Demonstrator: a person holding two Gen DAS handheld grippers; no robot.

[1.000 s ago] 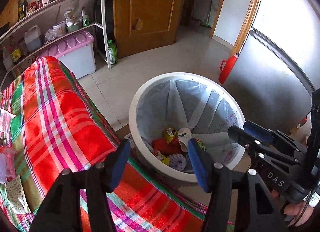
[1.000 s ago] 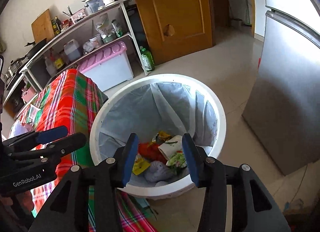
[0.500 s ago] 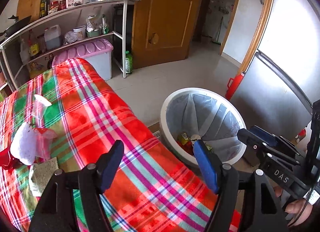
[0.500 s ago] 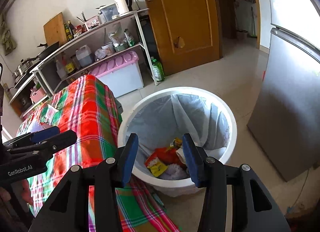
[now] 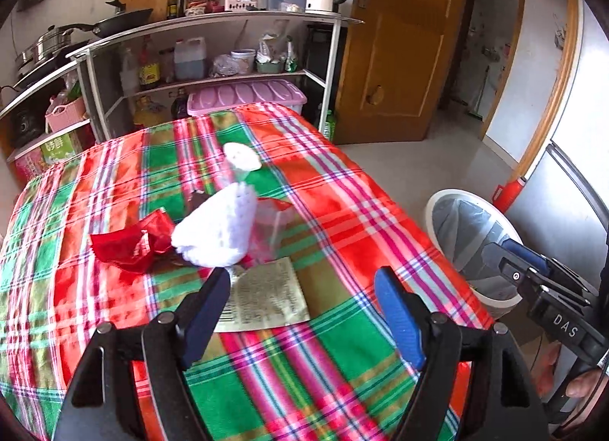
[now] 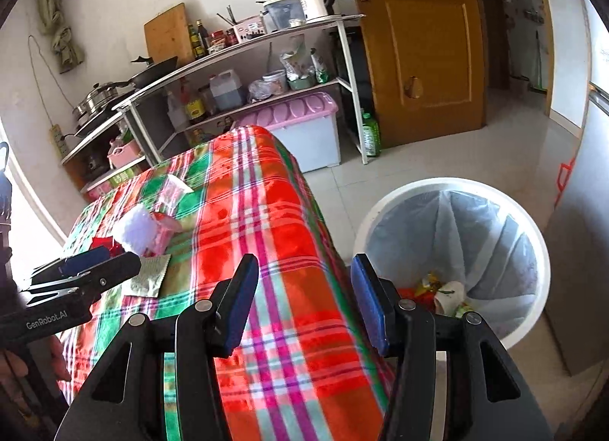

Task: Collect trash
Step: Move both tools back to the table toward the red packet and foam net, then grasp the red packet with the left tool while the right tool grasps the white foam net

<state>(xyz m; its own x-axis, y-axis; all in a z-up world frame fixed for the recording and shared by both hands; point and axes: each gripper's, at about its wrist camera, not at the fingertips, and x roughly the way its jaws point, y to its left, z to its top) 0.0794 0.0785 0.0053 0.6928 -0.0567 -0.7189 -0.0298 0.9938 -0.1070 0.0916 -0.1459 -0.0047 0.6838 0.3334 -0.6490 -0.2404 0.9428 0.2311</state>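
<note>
Left wrist view: trash on table (image 5: 342,212), just ahead of left gripper (image 5: 300,311) | flat printed packet (image 5: 266,294) nearest, then white crumpled wad (image 5: 217,231), red wrapper (image 5: 129,243) to its left | left gripper empty, opening | right gripper (image 6: 300,307) empty, opening, above table edge | white bin (image 6: 449,189) to its right, on floor

Bin (image 5: 472,235) partly behind right gripper (image 5: 529,266)

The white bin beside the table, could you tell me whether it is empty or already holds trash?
Holds trash: wrappers lie at the bottom of the lined white bin.
</note>
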